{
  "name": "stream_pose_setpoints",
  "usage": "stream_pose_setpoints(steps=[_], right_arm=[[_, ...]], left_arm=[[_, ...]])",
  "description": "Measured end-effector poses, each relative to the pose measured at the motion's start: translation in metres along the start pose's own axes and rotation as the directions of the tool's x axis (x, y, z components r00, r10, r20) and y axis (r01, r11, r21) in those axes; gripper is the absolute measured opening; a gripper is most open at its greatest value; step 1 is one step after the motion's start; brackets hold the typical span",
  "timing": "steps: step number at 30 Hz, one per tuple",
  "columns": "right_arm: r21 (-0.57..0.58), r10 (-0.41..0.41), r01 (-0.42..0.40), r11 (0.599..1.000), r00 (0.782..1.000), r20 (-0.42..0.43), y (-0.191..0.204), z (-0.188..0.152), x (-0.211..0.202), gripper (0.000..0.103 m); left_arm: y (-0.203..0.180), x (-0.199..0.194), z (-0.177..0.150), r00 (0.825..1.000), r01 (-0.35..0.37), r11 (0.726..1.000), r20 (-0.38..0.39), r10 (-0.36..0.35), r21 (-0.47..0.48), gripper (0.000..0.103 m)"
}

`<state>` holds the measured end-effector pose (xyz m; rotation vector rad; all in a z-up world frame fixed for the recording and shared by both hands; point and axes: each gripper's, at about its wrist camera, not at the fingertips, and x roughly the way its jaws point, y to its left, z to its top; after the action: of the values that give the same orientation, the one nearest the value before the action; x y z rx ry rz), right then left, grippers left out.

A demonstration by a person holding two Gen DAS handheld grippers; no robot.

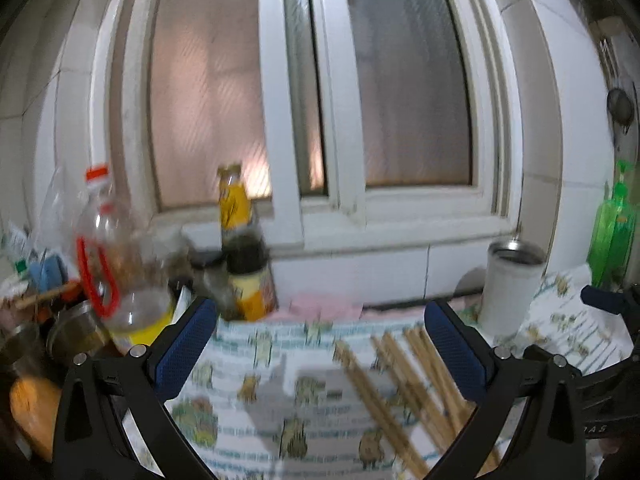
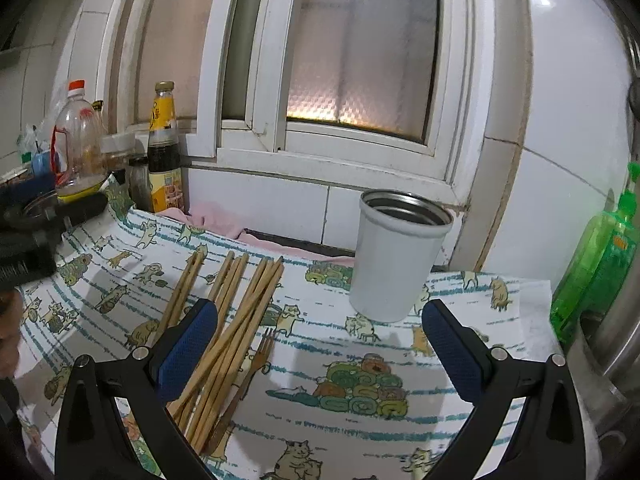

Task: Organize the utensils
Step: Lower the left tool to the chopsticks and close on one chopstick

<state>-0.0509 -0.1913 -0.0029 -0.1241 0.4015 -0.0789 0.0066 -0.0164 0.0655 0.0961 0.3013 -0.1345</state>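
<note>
Several wooden chopsticks (image 2: 236, 312) lie side by side on a cat-patterned cloth (image 2: 360, 380), with a small wooden fork (image 2: 252, 376) beside them. A white metal cup (image 2: 400, 256) stands upright and empty at the back right of the cloth. My right gripper (image 2: 320, 344) is open and empty above the cloth, its left finger over the chopsticks. In the left wrist view the chopsticks (image 1: 404, 384) lie between the fingers, toward the right one, and the cup (image 1: 510, 284) stands beyond them. My left gripper (image 1: 320, 344) is open and empty.
Sauce and oil bottles (image 2: 164, 148) and jars crowd the left side under the window. A green dish-soap bottle (image 2: 596, 260) stands at the right next to a steel pot (image 2: 616, 320). A pink cloth (image 2: 216, 216) lies by the wall.
</note>
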Motion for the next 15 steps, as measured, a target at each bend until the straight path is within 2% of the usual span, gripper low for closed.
stream_pose_setpoints(steps=[5,7,9,12,14,15], right_arm=[[0.043,-0.021,0.02,0.999,1.0,0.021,-0.008,0.037,-0.007,0.103],[0.067,-0.046,0.044,0.997,0.998,0.039,-0.013,0.054,-0.008,0.102],[0.083,-0.028,0.026,0.996,0.999,0.03,-0.017,0.072,-0.005,0.088],[0.162,0.012,-0.013,0.987,1.0,0.009,-0.025,0.094,0.007,0.072],[0.165,0.04,-0.04,0.985,0.999,0.008,-0.025,0.101,0.018,0.05],[0.164,0.048,-0.049,0.985,0.999,0.005,-0.024,0.102,0.025,0.044]], left_arm=[[0.004,0.018,0.043,1.0,0.004,1.0,0.028,-0.004,-0.026,0.1],[0.01,0.029,0.057,1.0,0.022,0.998,0.021,-0.021,-0.055,0.093],[0.019,0.043,0.068,0.999,0.039,0.993,0.001,-0.039,-0.11,0.087],[0.035,0.065,0.068,0.998,0.042,0.981,-0.032,-0.049,-0.187,0.086],[0.042,0.077,0.059,0.998,0.037,0.981,-0.045,-0.046,-0.192,0.084],[0.043,0.084,0.052,0.998,0.027,0.984,-0.055,-0.037,-0.174,0.083]])
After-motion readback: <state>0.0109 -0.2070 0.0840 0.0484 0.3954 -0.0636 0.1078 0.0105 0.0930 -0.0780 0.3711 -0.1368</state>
